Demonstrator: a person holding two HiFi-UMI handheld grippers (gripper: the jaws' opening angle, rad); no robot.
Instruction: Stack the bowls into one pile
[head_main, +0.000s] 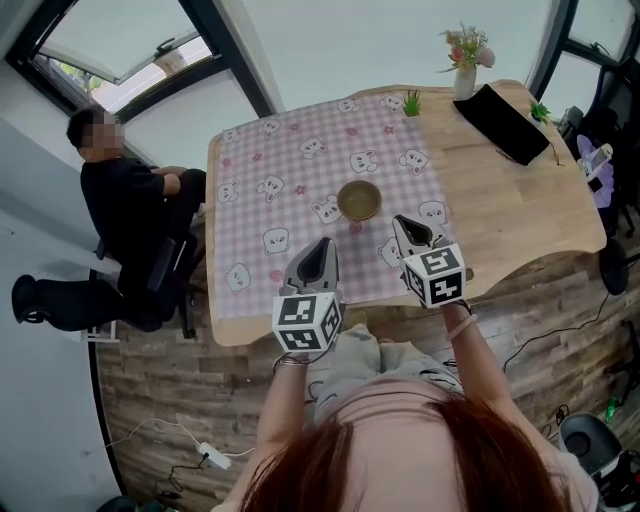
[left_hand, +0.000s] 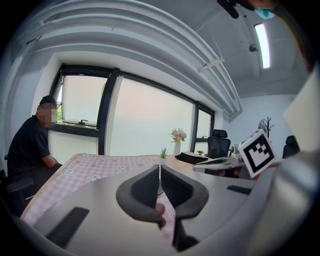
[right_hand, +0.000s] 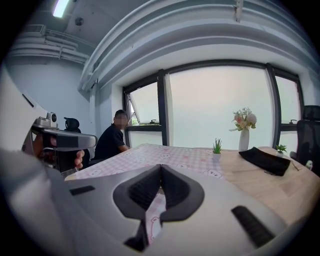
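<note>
Bowls (head_main: 359, 200) piled on the checked cloth, both tongs clenched and empty

The bowls stand on the pink checked cloth (head_main: 290, 175) that covers the left part of the wooden counter (head_main: 520, 210), towards the cloth's near right side. From above they read as one round olive-brown rim. How many are nested inside cannot be told.

The left tongs (head_main: 322, 245) hover over the near edge of the cloth, in front of the bowls and a little to their left, apart from them. In the left gripper view the two dark jaws meet at their tips with nothing between them. Only the cloth's bear print shows through the slit lower down.

The right tongs (head_main: 400, 222) hang just beside the bowls on their near right, without touching them. In the right gripper view these jaws are also pressed together and hold nothing.

Each tool carries its marker cube towards the person's wrist, and both point away from the person across the counter.

At the far edge stand a white vase (head_main: 465, 78) of flowers and a small green plant (head_main: 412, 103). A flat black pad (head_main: 500, 122) lies on the bare wood at the right. A seated person (head_main: 125, 205) in dark clothes is at the counter's left end, beside the window.
</note>
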